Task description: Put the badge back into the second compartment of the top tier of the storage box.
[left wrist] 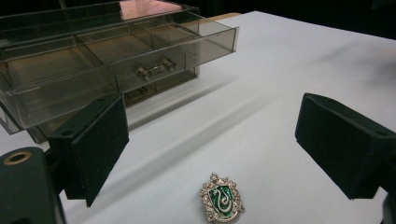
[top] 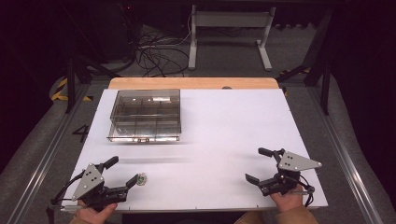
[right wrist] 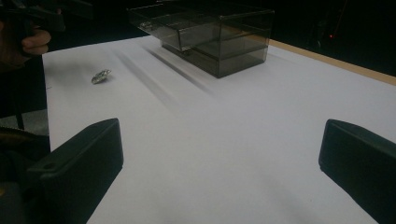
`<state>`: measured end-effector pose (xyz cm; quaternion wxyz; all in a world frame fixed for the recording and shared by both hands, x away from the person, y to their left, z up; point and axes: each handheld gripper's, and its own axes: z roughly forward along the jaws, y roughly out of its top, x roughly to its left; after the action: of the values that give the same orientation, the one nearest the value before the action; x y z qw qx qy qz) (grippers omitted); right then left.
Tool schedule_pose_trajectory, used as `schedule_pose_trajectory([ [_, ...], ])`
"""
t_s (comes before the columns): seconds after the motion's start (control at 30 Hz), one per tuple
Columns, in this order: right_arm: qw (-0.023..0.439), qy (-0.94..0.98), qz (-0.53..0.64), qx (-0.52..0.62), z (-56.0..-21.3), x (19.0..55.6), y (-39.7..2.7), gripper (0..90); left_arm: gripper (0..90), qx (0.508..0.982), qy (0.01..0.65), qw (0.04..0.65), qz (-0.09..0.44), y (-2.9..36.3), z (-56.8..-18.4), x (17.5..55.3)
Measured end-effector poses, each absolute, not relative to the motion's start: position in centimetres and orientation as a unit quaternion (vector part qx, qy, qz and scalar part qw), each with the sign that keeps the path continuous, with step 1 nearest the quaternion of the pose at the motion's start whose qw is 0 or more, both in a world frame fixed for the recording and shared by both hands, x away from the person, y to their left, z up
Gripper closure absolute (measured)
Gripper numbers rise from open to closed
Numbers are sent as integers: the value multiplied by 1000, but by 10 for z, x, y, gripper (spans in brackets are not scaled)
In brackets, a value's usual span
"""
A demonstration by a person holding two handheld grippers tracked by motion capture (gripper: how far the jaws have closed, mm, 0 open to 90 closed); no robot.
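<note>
A dark figure "4" [top: 82, 132] is marked on the grey floor just left of the white worktop [top: 233, 121]. The crest-shaped badge [left wrist: 222, 198] lying on the worktop bears a silver serpent curled like an "S" on a green shield. No other lettering can be read.

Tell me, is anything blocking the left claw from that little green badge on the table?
Nothing visible. The badge lies flat on the bare white table, just ahead of the open left claw, between its jaws' line. The drawer box sits farther back, clear of it.
</note>
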<state>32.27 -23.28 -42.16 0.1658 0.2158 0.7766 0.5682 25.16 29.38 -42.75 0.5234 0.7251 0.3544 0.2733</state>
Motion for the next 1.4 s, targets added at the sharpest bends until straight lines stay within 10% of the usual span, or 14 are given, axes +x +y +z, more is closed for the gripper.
schedule_pose_trajectory([
  [1.4, 156, 782, 564, 215, -424, 324, -230, 22, 164, 745, 379, 496, 233, 284, -415, 272],
])
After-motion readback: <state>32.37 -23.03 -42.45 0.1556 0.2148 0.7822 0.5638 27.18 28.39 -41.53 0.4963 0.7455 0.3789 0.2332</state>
